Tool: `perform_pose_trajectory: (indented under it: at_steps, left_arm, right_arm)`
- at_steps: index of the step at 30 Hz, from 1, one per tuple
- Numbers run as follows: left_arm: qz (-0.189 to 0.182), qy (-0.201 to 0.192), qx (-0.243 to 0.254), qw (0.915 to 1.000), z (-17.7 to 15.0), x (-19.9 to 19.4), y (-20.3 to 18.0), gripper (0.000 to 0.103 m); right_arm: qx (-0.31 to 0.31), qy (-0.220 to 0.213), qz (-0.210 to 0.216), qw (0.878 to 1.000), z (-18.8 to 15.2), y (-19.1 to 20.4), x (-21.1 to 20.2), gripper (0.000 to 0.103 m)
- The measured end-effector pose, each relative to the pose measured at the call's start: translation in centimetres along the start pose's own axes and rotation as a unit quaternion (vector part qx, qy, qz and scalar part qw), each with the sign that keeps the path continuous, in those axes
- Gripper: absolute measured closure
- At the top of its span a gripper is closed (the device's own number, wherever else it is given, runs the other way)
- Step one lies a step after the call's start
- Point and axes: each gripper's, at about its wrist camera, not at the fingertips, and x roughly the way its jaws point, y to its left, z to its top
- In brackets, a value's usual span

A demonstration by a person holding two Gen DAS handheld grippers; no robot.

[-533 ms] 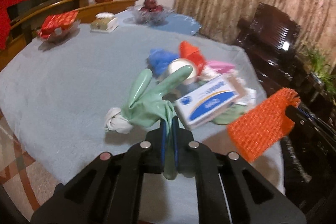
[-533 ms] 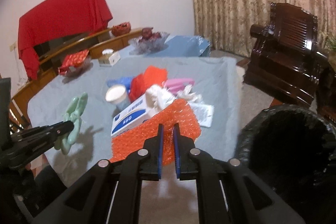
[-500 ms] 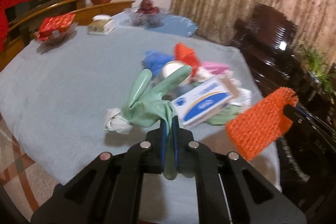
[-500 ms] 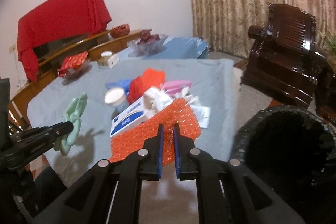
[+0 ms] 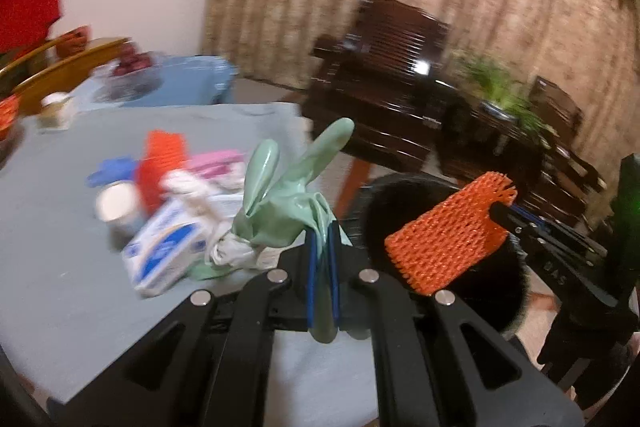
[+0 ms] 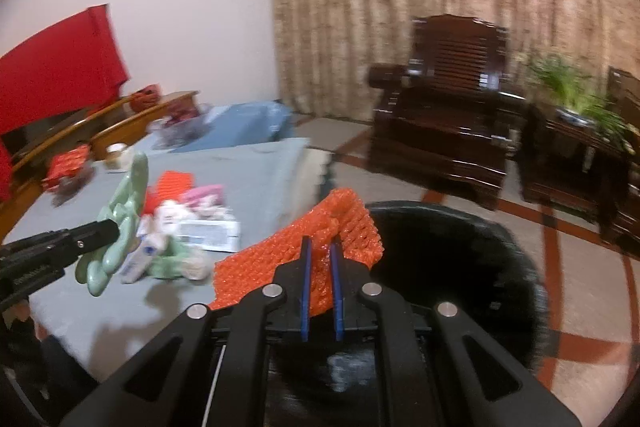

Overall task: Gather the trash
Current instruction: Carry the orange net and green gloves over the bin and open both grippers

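Observation:
My left gripper [image 5: 322,239] is shut on a pale green rubber glove [image 5: 286,207], held above the table's right edge; the glove also shows in the right wrist view [image 6: 120,223]. My right gripper [image 6: 320,251] is shut on an orange foam net [image 6: 304,251], held over the near rim of a black trash bin [image 6: 460,267]. The net [image 5: 444,243] and the bin [image 5: 380,211] also show in the left wrist view. A pile of trash stays on the grey table [image 5: 60,267]: a white and blue box [image 5: 164,247], a paper cup [image 5: 116,207], another orange net [image 5: 160,163].
A dark wooden armchair [image 6: 452,99] and a side table with a plant [image 6: 576,131] stand beyond the bin. At the table's far side are a fruit bowl [image 5: 132,71] and a red packet [image 6: 68,163]. A red cloth [image 6: 56,67] hangs at the left wall.
Both grippers have swung to the right with their loads, away from the pile. The orange net is now over the bin's rim, and the glove is near the table's right edge.

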Motion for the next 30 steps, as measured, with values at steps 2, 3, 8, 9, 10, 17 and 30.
perform_pose_trajectory:
  at_steps: [2, 3, 8, 9, 10, 17, 30]
  left_arm:
    - [-0.025, 0.004, 0.011, 0.9996, 0.1, 1.2, -2.2, 0.098]
    - [-0.036, 0.008, 0.016, 0.9992, 0.1, 1.9, -3.2, 0.098]
    - [-0.086, 0.019, 0.037, 0.9954, -0.6, 4.8, -8.6, 0.098]
    - [-0.093, 0.021, 0.041, 0.9946, -0.8, 5.5, -9.4, 0.098]
    - [-0.098, 0.023, 0.046, 0.9938, -1.5, 6.1, -10.7, 0.098]
    - [-0.125, 0.055, 0.057, 0.9890, -3.7, 7.9, -15.1, 0.096]
    - [-0.113, 0.064, 0.035, 0.9909, -8.6, 6.6, -14.1, 0.038]
  right_arm:
    - [0.009, 0.001, -0.026, 1.000, -0.4, -2.3, -0.3, 0.094]
    - [0.014, 0.003, -0.038, 0.999, -0.7, -3.3, -0.4, 0.094]
    - [0.030, 0.015, -0.084, 0.996, -2.0, -7.4, -0.5, 0.094]
    - [0.033, 0.017, -0.090, 0.995, -2.1, -7.8, -0.5, 0.094]
    - [0.039, 0.020, -0.096, 0.994, -2.4, -8.5, -0.4, 0.094]
    - [0.051, 0.042, -0.114, 0.991, -3.8, -11.1, 0.1, 0.094]
    - [0.052, 0.073, -0.114, 0.989, -5.5, -10.8, 0.9, 0.060]
